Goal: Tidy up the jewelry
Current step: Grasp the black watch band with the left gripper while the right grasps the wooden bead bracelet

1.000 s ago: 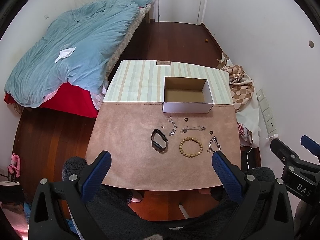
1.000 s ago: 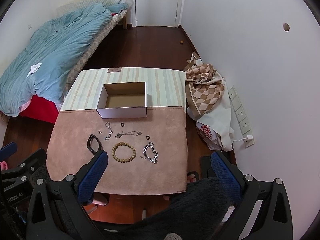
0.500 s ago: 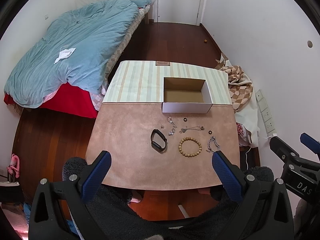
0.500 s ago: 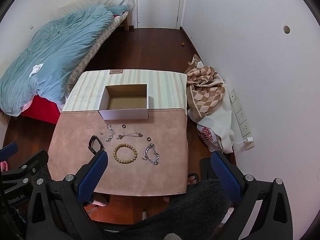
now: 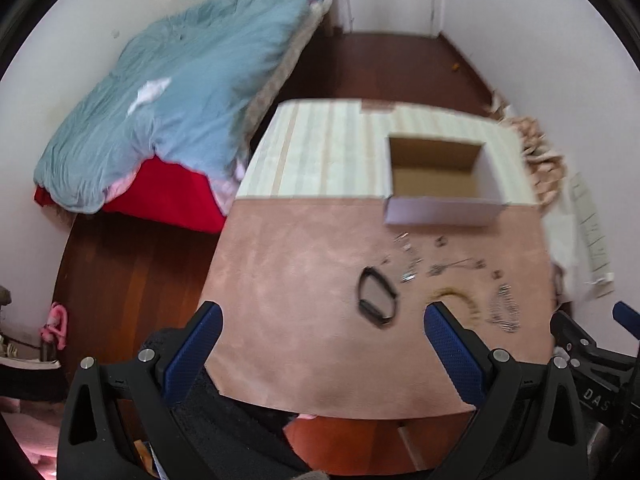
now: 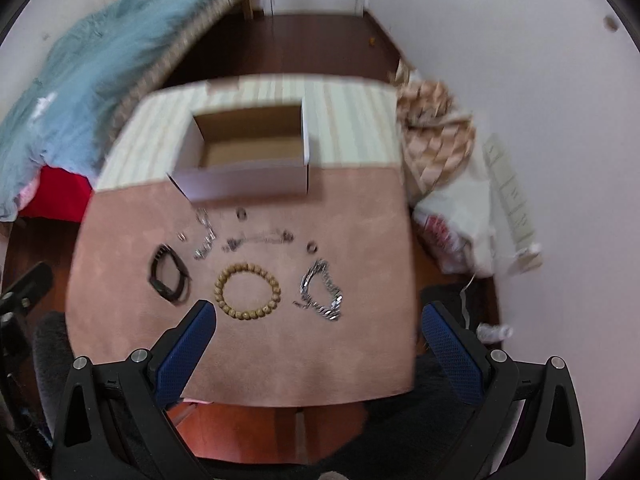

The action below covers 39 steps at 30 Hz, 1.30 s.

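Jewelry lies on the pink mat (image 6: 248, 352): a black band (image 6: 168, 276), a wooden bead bracelet (image 6: 247, 292), a silver chain bracelet (image 6: 322, 292), thin chains (image 6: 206, 236) and small rings (image 6: 312, 247). An open empty cardboard box (image 6: 250, 156) stands behind them. The box (image 5: 440, 178) and the band (image 5: 377, 296) also show in the left wrist view. My left gripper (image 5: 320, 328) is open and empty above the mat's near left part. My right gripper (image 6: 316, 330) is open and empty, just in front of the bead bracelet.
A bed with a blue duvet (image 5: 172, 92) stands left of the table. A checked cloth (image 6: 436, 120) and white bags (image 6: 460, 216) lie on the floor at the right, by a wall with sockets (image 6: 508, 192). The table's far half has a striped cover (image 5: 328, 152).
Both grippers have moved down and forward toward the table, so the jewelry looks larger. The left view has swung left. Both views are blurred by motion. Nothing on the table has moved.
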Available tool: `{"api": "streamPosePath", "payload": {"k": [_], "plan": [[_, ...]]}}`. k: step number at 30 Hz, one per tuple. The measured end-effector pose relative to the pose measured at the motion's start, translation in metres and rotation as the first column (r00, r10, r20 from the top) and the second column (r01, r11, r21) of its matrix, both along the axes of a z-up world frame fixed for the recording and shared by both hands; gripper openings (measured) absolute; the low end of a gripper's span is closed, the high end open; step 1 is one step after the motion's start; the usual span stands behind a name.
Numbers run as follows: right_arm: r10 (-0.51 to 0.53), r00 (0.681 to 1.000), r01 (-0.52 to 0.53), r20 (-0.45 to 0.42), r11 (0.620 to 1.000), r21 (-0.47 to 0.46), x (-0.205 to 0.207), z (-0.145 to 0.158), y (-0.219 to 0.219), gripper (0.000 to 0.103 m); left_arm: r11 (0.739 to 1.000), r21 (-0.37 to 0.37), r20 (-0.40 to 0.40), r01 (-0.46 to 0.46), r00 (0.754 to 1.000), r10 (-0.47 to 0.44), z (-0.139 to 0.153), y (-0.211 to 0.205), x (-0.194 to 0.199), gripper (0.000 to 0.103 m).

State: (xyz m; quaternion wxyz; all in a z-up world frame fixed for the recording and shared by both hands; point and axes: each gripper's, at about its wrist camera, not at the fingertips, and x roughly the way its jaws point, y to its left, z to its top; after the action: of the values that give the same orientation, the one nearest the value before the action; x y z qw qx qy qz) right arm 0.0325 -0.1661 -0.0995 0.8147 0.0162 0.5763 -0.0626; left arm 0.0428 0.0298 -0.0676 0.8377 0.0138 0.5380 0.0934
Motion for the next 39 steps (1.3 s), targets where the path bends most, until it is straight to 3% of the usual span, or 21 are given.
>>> {"api": "streamPosePath", "payload": {"k": [8,13,16,18,25,27,29,30,32,34,35,36,39], "plan": [[0.017,0.989,-0.010,-0.149,0.999,0.048,0.042,-0.110,0.016,0.067,0.997,0.045,-0.111,-0.060,0.992,0.065,-0.077,0.027,0.026,0.103],[0.052,0.978,-0.045,-0.204,0.998,0.037,0.055,-0.149,0.028,0.052,0.997,0.048,-0.166,-0.059,0.984,0.066,-0.105,0.031,0.033,0.103],[0.088,0.981,-0.092,-0.173,0.996,-0.013,0.057,-0.152,0.039,0.040,0.998,0.012,-0.186,-0.058,0.981,0.059,-0.116,0.030,0.036,0.102],[0.101,0.981,-0.106,-0.164,0.994,-0.027,0.057,-0.150,0.041,0.008,0.998,-0.018,-0.195,-0.066,0.979,0.061,-0.122,0.030,0.039,0.102],[0.083,0.989,-0.072,-0.122,0.993,0.088,0.046,-0.130,0.025,0.008,0.987,-0.130,-0.237,-0.098,0.969,0.065,-0.146,0.027,0.055,0.102],[0.091,0.988,-0.073,-0.125,0.987,0.146,0.042,-0.126,0.021,0.008,0.983,-0.154,-0.262,-0.102,0.963,0.059,-0.155,0.026,0.059,0.095],[0.107,0.983,-0.069,-0.148,0.967,0.244,0.038,-0.129,0.016,0.008,0.978,-0.183,-0.290,-0.100,0.956,0.043,-0.166,0.024,0.063,0.069],[0.121,0.978,-0.069,-0.171,0.957,0.280,0.036,-0.132,0.014,0.009,0.976,-0.192,-0.299,-0.098,0.953,0.037,-0.170,0.023,0.064,0.064],[0.108,0.976,-0.047,-0.188,0.951,0.304,0.035,-0.136,0.007,0.010,0.976,-0.200,-0.304,-0.084,0.953,0.020,-0.174,0.020,0.064,0.038],[0.097,0.978,-0.035,-0.184,0.948,0.316,0.032,-0.136,0.003,0.019,0.979,-0.199,-0.295,-0.051,0.956,-0.010,-0.176,0.017,0.062,0.019],[0.090,0.980,-0.030,-0.179,0.949,0.313,0.030,-0.135,0.001,0.031,0.981,-0.190,-0.290,-0.037,0.957,-0.020,-0.176,0.016,0.060,0.018],[0.090,0.980,-0.031,-0.179,0.950,0.309,0.030,-0.135,0.000,0.035,0.984,-0.178,-0.280,-0.018,0.959,-0.033,-0.175,0.014,0.058,0.016],[0.114,0.978,-0.063,-0.175,0.960,0.273,0.033,-0.138,0.004,0.036,0.987,-0.160,-0.267,0.012,0.962,-0.055,-0.174,0.013,0.049,0.011]]}}
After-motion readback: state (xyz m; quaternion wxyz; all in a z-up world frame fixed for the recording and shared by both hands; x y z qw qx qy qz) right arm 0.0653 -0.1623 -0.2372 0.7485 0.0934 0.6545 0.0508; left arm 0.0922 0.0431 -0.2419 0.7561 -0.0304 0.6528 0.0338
